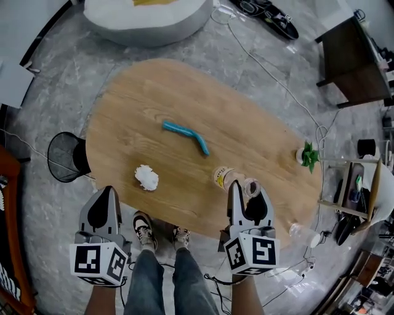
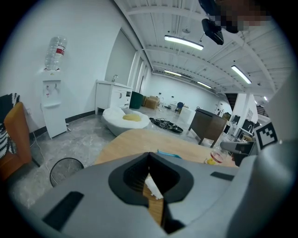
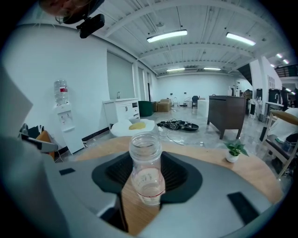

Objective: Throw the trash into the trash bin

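A clear plastic bottle point(image 1: 231, 178) with a yellow-labelled end sits at the near edge of the oval wooden table point(image 1: 184, 92). My right gripper point(image 1: 246, 188) is shut on it. In the right gripper view the bottle point(image 3: 146, 167) stands between the pads, mouth up. A crumpled white paper point(image 1: 146, 177) and a bent blue straw point(image 1: 184, 132) lie on the table. My left gripper point(image 1: 108, 192) hovers off the table's near left edge, shut and empty; through its slit I see the paper point(image 2: 152, 188). A black mesh trash bin point(image 1: 68, 157) stands on the floor to the table's left.
A small potted plant point(image 1: 307, 155) stands at the table's right end. A white beanbag point(image 1: 148, 15) lies beyond the table and a dark cabinet point(image 1: 351, 55) at the far right. A cable point(image 1: 271, 74) runs over the floor. The person's feet point(image 1: 144, 227) are by the near edge.
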Available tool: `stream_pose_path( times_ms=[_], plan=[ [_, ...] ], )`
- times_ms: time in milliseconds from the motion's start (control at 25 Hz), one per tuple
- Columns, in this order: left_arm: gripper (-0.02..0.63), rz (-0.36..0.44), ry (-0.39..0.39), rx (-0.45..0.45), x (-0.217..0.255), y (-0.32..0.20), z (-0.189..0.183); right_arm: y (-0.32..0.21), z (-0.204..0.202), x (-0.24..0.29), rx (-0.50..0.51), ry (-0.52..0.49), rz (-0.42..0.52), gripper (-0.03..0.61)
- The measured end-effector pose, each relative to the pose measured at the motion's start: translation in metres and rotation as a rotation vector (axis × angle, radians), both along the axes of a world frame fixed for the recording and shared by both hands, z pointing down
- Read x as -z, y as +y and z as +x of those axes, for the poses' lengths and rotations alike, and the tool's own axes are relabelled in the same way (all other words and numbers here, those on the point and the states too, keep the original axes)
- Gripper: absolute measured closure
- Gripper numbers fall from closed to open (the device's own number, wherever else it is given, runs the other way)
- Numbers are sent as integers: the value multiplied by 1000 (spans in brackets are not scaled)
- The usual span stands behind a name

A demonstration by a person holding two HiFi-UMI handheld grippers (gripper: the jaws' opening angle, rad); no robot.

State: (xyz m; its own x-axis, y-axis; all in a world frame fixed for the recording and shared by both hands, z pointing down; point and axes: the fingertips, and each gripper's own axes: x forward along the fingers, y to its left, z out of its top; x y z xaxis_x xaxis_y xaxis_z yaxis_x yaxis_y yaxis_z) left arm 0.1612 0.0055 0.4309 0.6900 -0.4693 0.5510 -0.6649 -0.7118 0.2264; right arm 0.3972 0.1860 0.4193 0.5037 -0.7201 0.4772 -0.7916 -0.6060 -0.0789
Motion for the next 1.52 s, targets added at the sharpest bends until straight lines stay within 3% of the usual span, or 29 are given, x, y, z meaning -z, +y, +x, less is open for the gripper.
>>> stream_pose_path(
  times_ms=[400,680,1000,1520],
  plan=[
    [621,36,16,126,22,-24,-44,-47,-26,34,130,16,29,388],
    [621,55,20,263,34,-45,-102,-103,-66,58,278,35,48,388],
    [621,65,29,412,34,-66,-178,-173,-140,69,444,30,82,388],
    [621,30,9,638,5,-69,-310,-258,-296,48,745,-21,76,388]
  ],
)
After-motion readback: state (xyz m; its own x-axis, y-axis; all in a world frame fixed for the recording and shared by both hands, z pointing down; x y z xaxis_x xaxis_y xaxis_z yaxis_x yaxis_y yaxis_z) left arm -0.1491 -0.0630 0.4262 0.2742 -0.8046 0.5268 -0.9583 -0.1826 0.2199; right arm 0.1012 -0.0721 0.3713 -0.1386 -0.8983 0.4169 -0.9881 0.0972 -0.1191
